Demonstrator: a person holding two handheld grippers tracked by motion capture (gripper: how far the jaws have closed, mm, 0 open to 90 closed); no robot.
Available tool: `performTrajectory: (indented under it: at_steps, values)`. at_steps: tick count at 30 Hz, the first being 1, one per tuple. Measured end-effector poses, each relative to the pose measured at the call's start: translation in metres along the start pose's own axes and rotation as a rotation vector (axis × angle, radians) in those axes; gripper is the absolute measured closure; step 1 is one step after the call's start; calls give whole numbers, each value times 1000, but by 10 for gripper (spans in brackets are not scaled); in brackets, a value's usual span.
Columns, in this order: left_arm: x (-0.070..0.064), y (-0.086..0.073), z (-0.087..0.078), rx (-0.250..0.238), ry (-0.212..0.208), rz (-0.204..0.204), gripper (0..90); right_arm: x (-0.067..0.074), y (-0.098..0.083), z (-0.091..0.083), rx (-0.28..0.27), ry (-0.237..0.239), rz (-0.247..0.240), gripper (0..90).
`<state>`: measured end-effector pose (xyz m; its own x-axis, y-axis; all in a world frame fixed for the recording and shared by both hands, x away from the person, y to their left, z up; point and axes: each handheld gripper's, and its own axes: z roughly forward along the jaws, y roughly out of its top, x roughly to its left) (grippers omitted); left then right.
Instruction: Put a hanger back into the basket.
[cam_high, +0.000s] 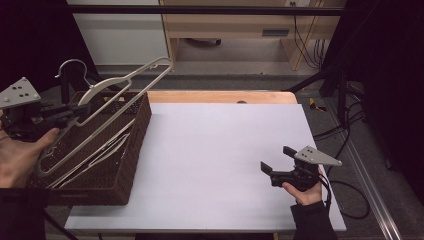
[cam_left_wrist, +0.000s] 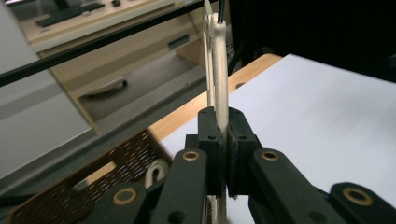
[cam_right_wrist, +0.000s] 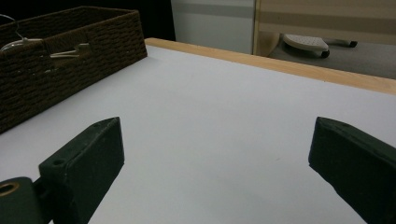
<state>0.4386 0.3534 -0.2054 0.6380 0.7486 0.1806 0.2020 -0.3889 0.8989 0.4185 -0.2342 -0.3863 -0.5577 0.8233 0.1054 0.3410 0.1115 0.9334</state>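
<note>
A cream plastic hanger (cam_high: 102, 85) with a metal hook is lifted at a slant above the brown woven basket (cam_high: 135, 150) at the table's left. My left gripper (cam_high: 80, 109) is shut on it near the shoulder. In the left gripper view the pads (cam_left_wrist: 210, 135) clamp the hanger (cam_left_wrist: 219, 70) edge-on, and it rises straight up between them. Several more pale hangers (cam_high: 107, 147) lie inside the basket. My right gripper (cam_high: 277, 159) rests low at the table's right, open, with nothing between its jaws (cam_right_wrist: 215, 163).
A white sheet (cam_high: 215, 150) covers the table, with a wooden strip (cam_high: 220, 96) at the far edge. A black rail (cam_high: 200, 10) crosses overhead at the back. Cables (cam_high: 345, 200) trail off the right side. In the right gripper view the basket (cam_right_wrist: 70, 28) is at the upper left.
</note>
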Motion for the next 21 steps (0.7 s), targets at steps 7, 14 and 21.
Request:
performTrajectory:
  at_steps: [7, 14, 21]
  values:
    - [30, -28, 8, 55, 38, -14, 864, 1, 0, 1, 2, 0, -7, 39]
    - [45, -58, 15, 137, 83, 6, 864, 1, -1, 2, 7, 3, -6, 39]
    - [53, -88, 17, 207, 125, 14, 864, 2, -1, 2, 4, -1, -9, 40]
